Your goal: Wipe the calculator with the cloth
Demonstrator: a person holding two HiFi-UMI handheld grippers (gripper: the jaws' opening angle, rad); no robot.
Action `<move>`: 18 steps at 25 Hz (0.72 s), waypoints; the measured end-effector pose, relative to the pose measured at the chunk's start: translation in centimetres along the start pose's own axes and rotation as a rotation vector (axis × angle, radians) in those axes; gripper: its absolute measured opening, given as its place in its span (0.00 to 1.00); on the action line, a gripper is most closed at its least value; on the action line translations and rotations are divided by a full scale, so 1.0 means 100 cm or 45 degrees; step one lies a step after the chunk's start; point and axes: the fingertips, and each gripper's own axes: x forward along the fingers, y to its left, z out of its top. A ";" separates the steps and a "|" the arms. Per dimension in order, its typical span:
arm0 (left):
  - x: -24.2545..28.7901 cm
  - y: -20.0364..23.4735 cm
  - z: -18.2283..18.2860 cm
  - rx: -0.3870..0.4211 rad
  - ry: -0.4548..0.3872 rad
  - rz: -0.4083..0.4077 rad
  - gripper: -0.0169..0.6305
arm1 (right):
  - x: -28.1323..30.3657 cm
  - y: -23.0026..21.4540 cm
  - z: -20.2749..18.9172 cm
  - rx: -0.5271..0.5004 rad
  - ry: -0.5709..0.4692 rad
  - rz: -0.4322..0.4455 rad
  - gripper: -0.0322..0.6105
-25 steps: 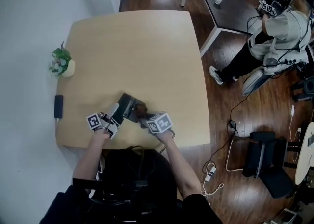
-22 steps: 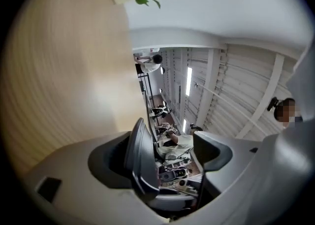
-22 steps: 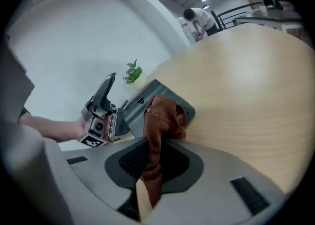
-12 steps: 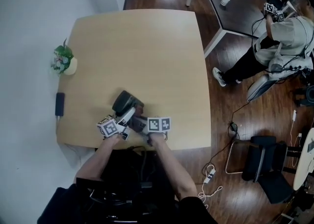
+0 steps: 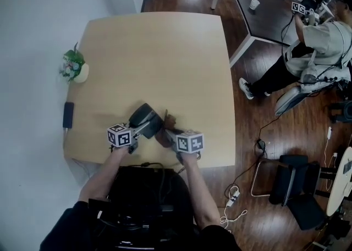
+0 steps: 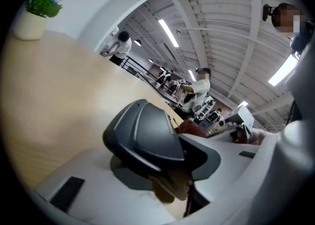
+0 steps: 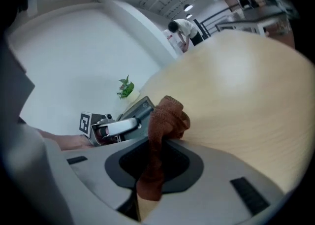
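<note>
Head view has the calculator (image 5: 144, 117) near the desk's (image 5: 165, 46) front edge, caught between the jaws of the left tool (image 5: 142, 129). Those jaws have just been closing and now pinch its dark body. Just right of the calculator, the right tool (image 5: 166, 130) is clamped on the brown cloth (image 5: 168, 119), which bunches up beyond its jaws.

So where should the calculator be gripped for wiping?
By its near end, coming from the left, as the left tool does; its jaws have just been closing on it. The calculator looks tilted up off the table, leaving its far end free for the cloth.
</note>
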 end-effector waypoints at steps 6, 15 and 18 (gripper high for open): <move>0.007 -0.014 0.001 0.278 0.128 -0.118 0.26 | 0.018 0.109 0.092 -0.636 0.133 0.016 0.15; 0.013 -0.022 -0.001 0.421 0.160 -0.239 0.28 | 0.079 0.098 0.086 -0.764 0.459 -0.189 0.16; 0.014 -0.018 -0.002 0.361 0.149 -0.282 0.28 | 0.055 0.043 0.099 -0.703 0.409 -0.370 0.16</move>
